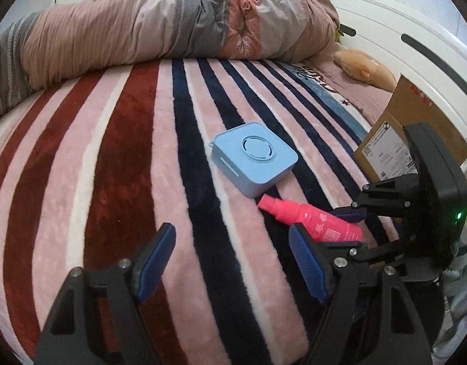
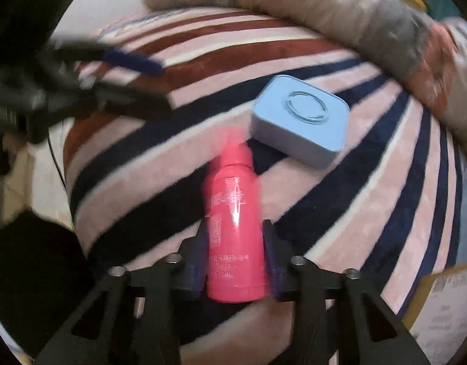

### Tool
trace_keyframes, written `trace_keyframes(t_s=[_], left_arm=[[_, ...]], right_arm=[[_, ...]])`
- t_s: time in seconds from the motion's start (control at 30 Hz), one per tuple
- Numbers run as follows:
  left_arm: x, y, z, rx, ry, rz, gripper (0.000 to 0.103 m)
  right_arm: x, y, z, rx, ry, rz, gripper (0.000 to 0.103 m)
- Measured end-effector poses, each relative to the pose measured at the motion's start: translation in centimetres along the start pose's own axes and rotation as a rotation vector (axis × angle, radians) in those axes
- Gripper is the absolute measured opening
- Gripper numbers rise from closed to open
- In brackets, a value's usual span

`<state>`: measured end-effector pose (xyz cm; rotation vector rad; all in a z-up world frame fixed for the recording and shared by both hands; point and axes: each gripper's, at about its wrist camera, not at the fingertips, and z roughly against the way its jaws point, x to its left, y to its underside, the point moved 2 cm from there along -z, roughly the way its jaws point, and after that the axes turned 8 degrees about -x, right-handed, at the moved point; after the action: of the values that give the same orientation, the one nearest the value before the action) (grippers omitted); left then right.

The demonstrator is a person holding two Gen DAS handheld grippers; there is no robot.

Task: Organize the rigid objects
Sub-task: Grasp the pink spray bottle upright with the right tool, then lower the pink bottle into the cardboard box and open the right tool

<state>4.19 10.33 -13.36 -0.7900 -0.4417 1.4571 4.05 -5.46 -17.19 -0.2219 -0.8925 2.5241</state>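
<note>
Between the two blue pads of the right hand-held gripper point(image 2: 235, 243) sits a pink bottle point(image 2: 233, 228), and the pads press on both its sides, so this hand-held gripper is grasping the bottle. The bottle's flat bottom is near the camera and its thin spray top points away. It lies low over the striped blanket point(image 2: 340, 213) on the bed. Just past the bottle's top, a little to the right, a blue square box point(image 2: 303, 118) with a round ring on top rests flat on the blanket. The bottle's top is very close to the box; whether they touch is hard to tell.

The left hand-held gripper point(image 1: 232, 261) is spread wide with nothing between its fingers. It hangs over the blanket point(image 1: 111, 182). Ahead of it lies the blue box point(image 1: 254, 158), and to its right the pink bottle point(image 1: 312, 220) in the right hand-held gripper point(image 1: 326, 220). Farther right stands a brown cardboard box point(image 1: 416, 127). A rolled-up quilt point(image 1: 142, 30) lies far ahead.
</note>
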Motion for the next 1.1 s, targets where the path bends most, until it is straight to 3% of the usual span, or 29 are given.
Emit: trace_keyframes(t_s=[0.17, 0.33, 0.4, 0.43, 0.47, 0.57, 0.73, 0.9, 1.1], left_arm=[[-0.8, -0.6, 0.5, -0.011, 0.097, 0.043, 0.074], [-3.2, -3.0, 2.6, -0.08, 0.254, 0.069, 0.073], [-4.8, -4.3, 3.9, -0.118, 0.311, 0.066, 0.063], [-5.5, -4.9, 4.7, -0.137, 0.346, 0.06, 0.05], [-6.4, -5.6, 5.5, -0.158, 0.38, 0.044, 0.043], [-9.9, -7.9, 7.8, -0.222, 0.384, -0.041, 0.043], [-16.0, -11.2, 8.9, -0.248, 0.417, -0.135, 0.043], [-23.5, -14.0, 7.2, -0.205, 0.475, -0.239, 0.043], [-30.9, -15.0, 0.5, -0.022, 0.479, -0.32, 0.043]], right_arm=[[1.0, -0.4, 2.4, -0.083, -0.016, -0.019, 0.026], [2.6, -2.0, 5.7, -0.182, -0.039, -0.027, 0.026], [2.9, -2.7, 7.7, -0.248, -0.044, -0.051, 0.026], [2.9, -2.9, 8.5, -0.276, -0.037, -0.062, 0.026], [2.8, -3.2, 9.9, -0.318, -0.018, -0.076, 0.026], [2.1, -3.7, 12.7, -0.395, 0.023, -0.103, 0.026], [-0.4, -2.8, 18.7, -0.49, 0.035, -0.211, 0.026], [-4.2, 0.2, 24.1, -0.525, 0.108, -0.291, 0.026], [-9.9, 5.0, 26.0, -0.432, 0.199, -0.438, 0.026]])
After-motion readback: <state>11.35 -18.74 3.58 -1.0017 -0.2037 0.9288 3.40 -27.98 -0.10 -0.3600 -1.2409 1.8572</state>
